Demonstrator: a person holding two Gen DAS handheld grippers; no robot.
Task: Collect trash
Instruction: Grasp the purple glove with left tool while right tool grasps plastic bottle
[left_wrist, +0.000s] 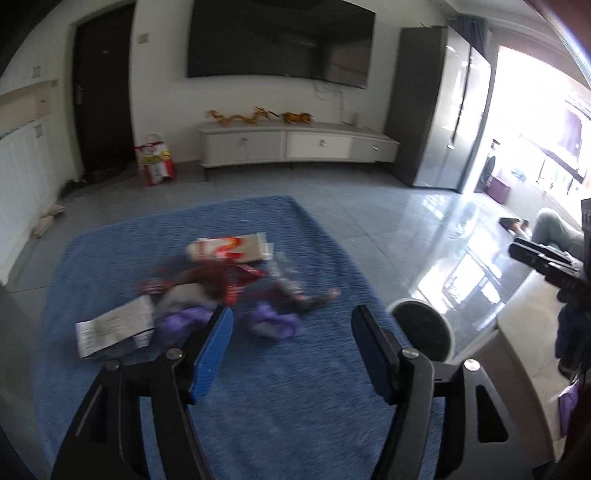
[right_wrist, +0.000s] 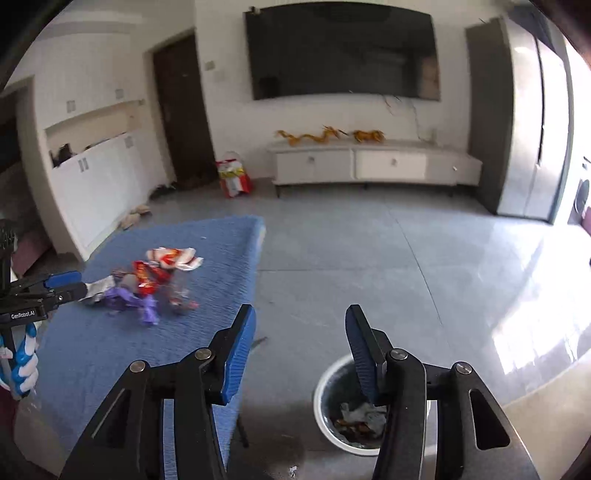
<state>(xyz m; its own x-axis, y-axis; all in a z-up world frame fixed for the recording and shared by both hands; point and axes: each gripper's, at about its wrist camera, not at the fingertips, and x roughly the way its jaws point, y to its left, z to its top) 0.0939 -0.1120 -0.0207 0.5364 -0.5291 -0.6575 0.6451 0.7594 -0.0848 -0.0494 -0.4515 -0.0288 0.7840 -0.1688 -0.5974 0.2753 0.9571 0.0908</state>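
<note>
A pile of trash lies on a blue-covered table (left_wrist: 258, 369): a red-and-white wrapper (left_wrist: 225, 249), red wrappers (left_wrist: 236, 280), purple crumpled pieces (left_wrist: 271, 321) and a white paper slip (left_wrist: 114, 328). My left gripper (left_wrist: 291, 350) is open and empty above the table, just short of the pile. It also shows at the left edge of the right wrist view (right_wrist: 68, 286). My right gripper (right_wrist: 301, 350) is open and empty, above the white trash bin (right_wrist: 332, 417), which holds some wrappers. The pile shows in the right wrist view (right_wrist: 155, 280) too.
The bin (left_wrist: 424, 328) stands on the grey tiled floor right of the table. A white TV cabinet (right_wrist: 373, 164) and a wall TV (right_wrist: 343, 51) are at the back. A red bag (right_wrist: 234, 177) stands by a dark door. A tall grey cabinet (right_wrist: 517, 118) is at right.
</note>
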